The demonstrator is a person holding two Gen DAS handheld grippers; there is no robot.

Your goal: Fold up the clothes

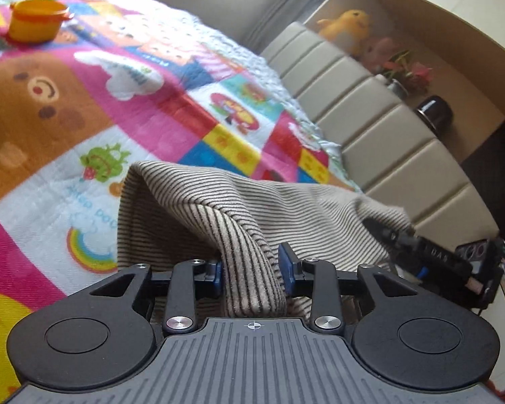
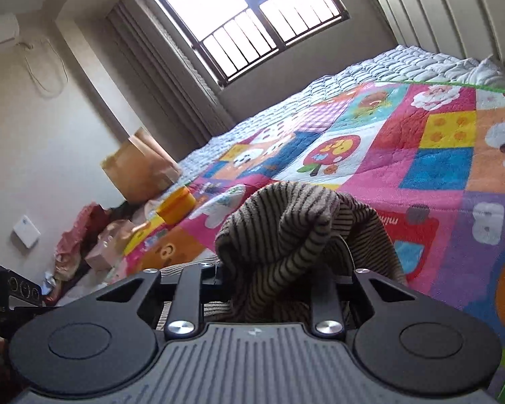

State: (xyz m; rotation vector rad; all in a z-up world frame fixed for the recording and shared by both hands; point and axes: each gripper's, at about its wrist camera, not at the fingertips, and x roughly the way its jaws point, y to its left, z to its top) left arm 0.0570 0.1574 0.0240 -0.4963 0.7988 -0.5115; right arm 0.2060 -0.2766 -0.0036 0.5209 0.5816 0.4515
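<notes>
Left gripper: its 2 blue-padded fingers are pinching a thick fold of the striped garment, which is passing between them and back toward the camera.
Right gripper: its fingers are closing on a bunched-up part of the same cloth; the fabric is covering the fingertips, so the pads themselves are not showing, but the cloth is sitting squeezed between the 2 black arms.
Striped garment: beige with thin dark stripes, it is hanging and draping from both grippers above the bed. In the left wrist view it is spreading out to the right toward the other tool; in the right wrist view it is mounding up in a rounded heap right in front of the lens.
Quilt: a bright patchwork cover with cartoon bears, rainbows and clouds is lying across the bed under the garment.
Orange pot: a small lidded toy-like container is sitting on the quilt, well apart from the garment.
Headboard: padded, cream-coloured panels are running along the bed's end.
Shelf behind headboard: a yellow plush toy is resting there.
Window: barred and bright, it is facing the bed.
</notes>
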